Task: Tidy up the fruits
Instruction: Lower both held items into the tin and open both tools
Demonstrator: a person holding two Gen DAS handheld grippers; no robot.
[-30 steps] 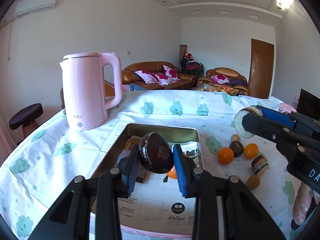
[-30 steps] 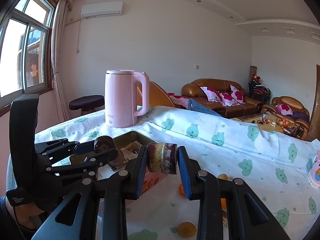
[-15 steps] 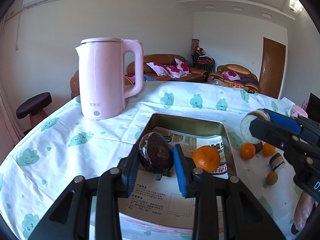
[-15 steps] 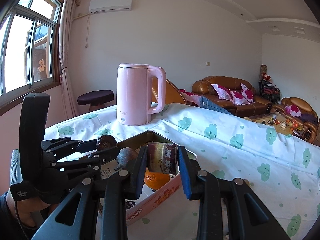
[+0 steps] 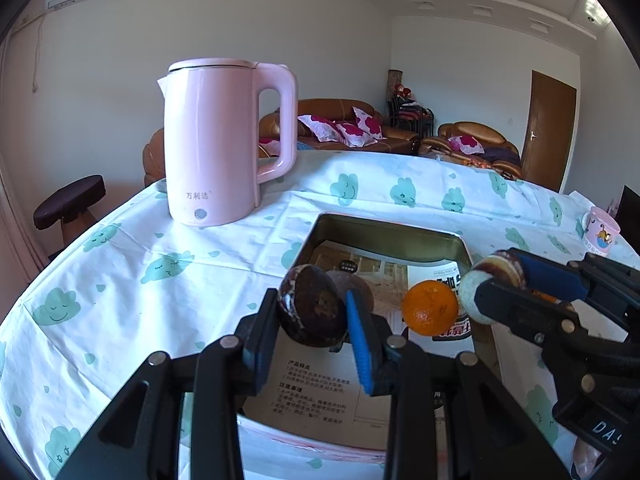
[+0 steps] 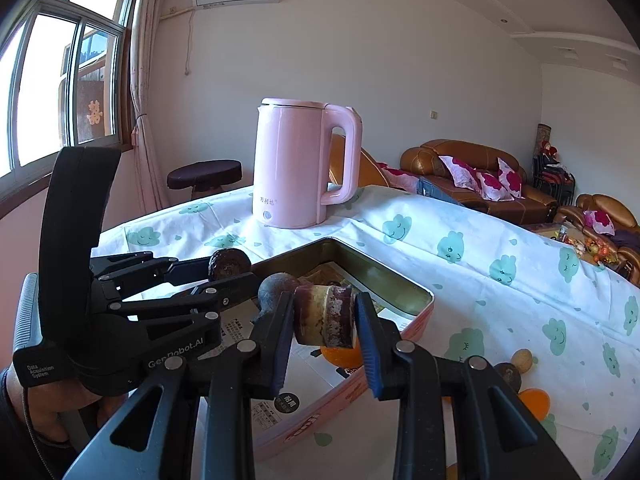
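Observation:
My left gripper (image 5: pixel 310 338) is shut on a dark brown round fruit (image 5: pixel 310 312) and holds it over the near left part of the metal tray (image 5: pixel 384 228). My right gripper (image 6: pixel 324 328) is shut on a purple and cream cut fruit (image 6: pixel 324 316), above the tray's (image 6: pixel 404 280) near right side. In the left wrist view this gripper (image 5: pixel 496 284) comes in from the right. An orange (image 5: pixel 430 307) and another dark fruit (image 5: pixel 358 286) lie in the tray on printed paper.
A pink kettle (image 5: pixel 220 140) stands on the cloud-print tablecloth (image 5: pixel 120 280) behind the tray at left. Loose fruits (image 6: pixel 520 376) lie on the cloth right of the tray. A pink mug (image 5: pixel 600 232) sits far right.
Both grippers have moved forward and left, closer over the tray, with their fruits held. The kettle looms larger. The orange and a second dark fruit now show in the tray.

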